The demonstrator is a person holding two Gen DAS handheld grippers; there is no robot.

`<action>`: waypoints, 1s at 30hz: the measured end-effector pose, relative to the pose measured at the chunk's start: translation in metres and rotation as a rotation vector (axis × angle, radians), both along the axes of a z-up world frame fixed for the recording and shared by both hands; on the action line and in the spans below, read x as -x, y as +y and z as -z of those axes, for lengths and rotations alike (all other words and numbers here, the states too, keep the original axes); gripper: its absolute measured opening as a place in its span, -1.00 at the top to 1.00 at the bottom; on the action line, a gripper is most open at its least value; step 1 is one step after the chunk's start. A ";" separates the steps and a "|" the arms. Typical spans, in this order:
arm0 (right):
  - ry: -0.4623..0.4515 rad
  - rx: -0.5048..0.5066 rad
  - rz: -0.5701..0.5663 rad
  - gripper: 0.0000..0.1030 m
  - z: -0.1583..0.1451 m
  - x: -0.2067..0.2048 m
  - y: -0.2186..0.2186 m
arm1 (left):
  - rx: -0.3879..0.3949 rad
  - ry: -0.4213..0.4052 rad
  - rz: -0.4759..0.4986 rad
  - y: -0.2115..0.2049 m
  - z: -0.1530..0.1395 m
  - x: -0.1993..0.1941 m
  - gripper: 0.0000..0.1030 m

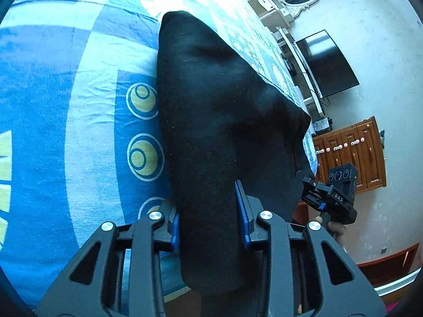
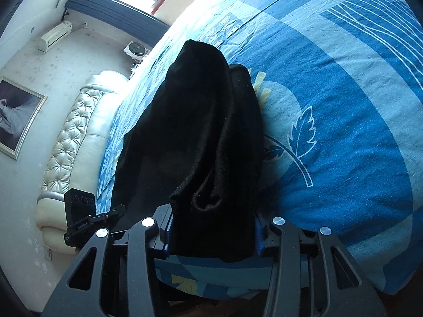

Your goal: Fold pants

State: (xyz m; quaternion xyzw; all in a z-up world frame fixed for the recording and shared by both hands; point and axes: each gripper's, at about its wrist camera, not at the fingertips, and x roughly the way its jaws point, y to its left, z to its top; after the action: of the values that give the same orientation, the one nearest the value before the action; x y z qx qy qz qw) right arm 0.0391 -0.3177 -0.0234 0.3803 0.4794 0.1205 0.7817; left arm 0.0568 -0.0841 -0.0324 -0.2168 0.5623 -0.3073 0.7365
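Black pants: stretched over the blue patterned bedspread, one end pinched in each gripper, running toward twelve o'clock in both wrist views.
Left gripper: blue pads clamped on a bunched band of the cloth.
Right gripper: jaws closed on a thick folded end; also seen in the left view at four o'clock.
Tufted cream headboard: nine o'clock, right view.
Television: two o'clock, left view.
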 end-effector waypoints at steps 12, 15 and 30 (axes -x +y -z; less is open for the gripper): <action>-0.019 -0.066 -0.217 0.22 0.005 -0.038 0.101 | -0.063 -0.021 -0.136 0.106 -0.014 0.020 0.39; -0.016 -0.063 -0.233 0.21 0.010 -0.039 0.110 | -0.025 -0.007 -0.168 0.123 -0.006 0.027 0.38; -0.004 -0.114 -0.219 0.22 0.015 -0.038 0.110 | 0.027 0.001 -0.181 0.138 0.004 0.030 0.30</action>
State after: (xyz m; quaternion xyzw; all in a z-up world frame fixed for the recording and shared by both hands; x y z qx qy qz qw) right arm 0.0772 -0.2075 -0.0386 0.3692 0.5088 0.2330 0.7419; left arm 0.0268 0.0536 -0.0363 -0.2766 0.5366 -0.2467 0.7580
